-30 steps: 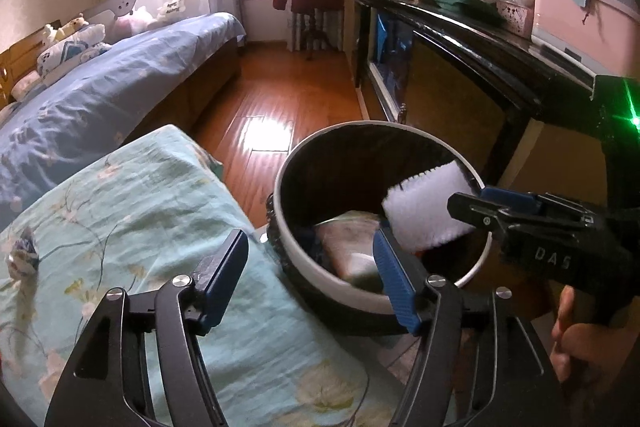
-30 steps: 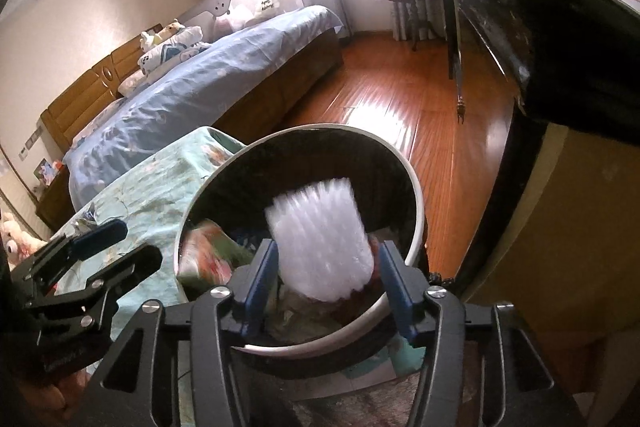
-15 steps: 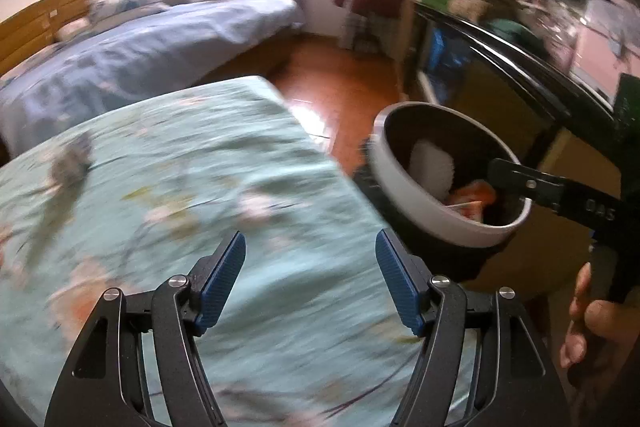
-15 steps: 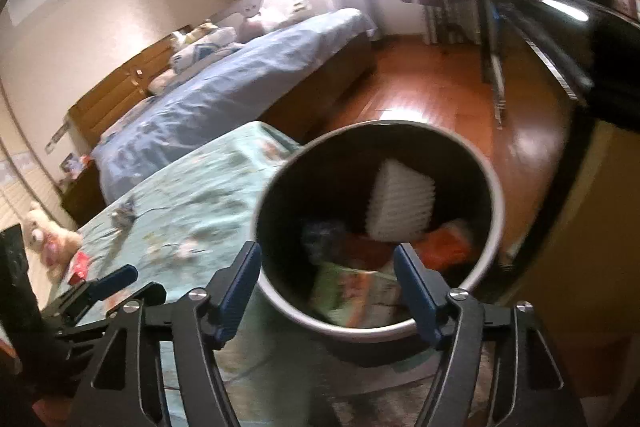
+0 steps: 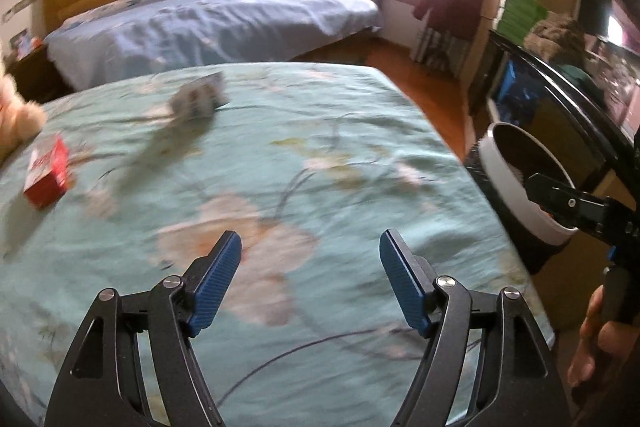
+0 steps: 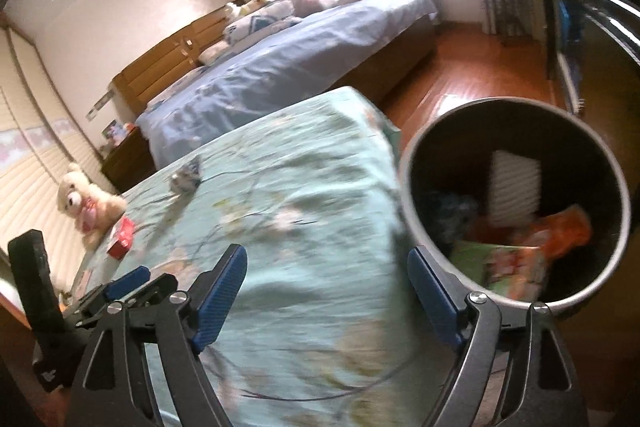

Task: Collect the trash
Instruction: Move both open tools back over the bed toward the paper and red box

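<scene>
white pad [image 6: 514, 189] in bin [image 6: 408, 195], right view only

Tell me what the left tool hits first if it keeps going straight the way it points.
Probably the teal floral bedspread. The left tool, opening with nothing between its fingers, points down onto bare cover. The red box and crumpled wrapper lie off to the left.

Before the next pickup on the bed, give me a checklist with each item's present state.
1. Left gripper empty, jaws opening: ok.
2. Right gripper empty, jaws opening: ok.
3. White piece inside the bin: ok.
4. Trash left on the bedspread: red box and crumpled wrapper: not ok.
5. What the wrapper is: cannot tell, blurred.
6. Bin has room for more: ok.
</scene>
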